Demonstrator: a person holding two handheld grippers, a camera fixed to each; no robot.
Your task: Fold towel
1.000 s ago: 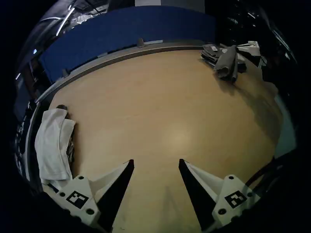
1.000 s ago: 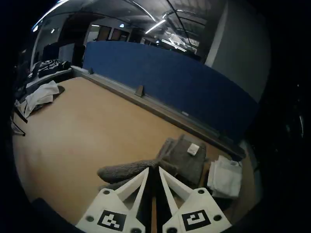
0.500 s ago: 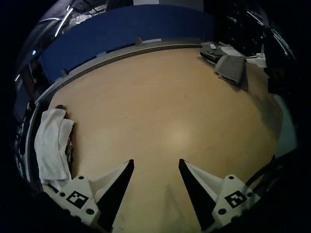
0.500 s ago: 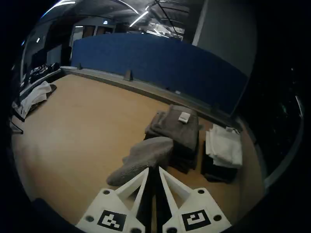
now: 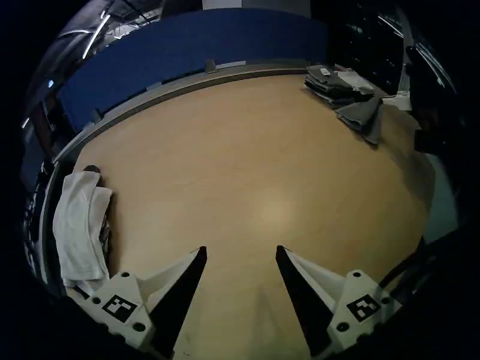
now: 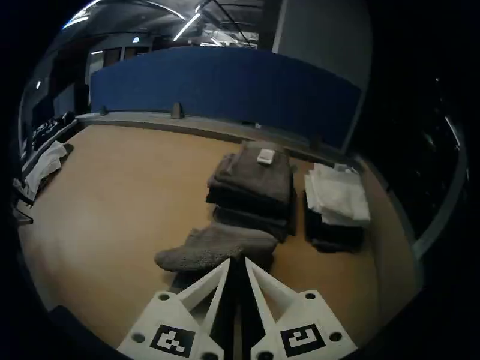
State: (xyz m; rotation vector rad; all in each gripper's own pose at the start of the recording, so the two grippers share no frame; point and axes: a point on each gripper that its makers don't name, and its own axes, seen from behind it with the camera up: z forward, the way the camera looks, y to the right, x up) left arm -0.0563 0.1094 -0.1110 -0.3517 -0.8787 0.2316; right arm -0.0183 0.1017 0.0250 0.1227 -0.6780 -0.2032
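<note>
Two grippers: left gripper spread above broad tabletop; right gripper pinches grey towel edge beside towel stack.

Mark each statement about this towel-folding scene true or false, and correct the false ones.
1. The left gripper is open over bare wood. True.
2. The right gripper grips a white towel. False: it is shut on a folded grey towel.
3. The grey stack stands beside a white-topped stack. True.
4. The partition at the back is red. False: it is blue.
</note>
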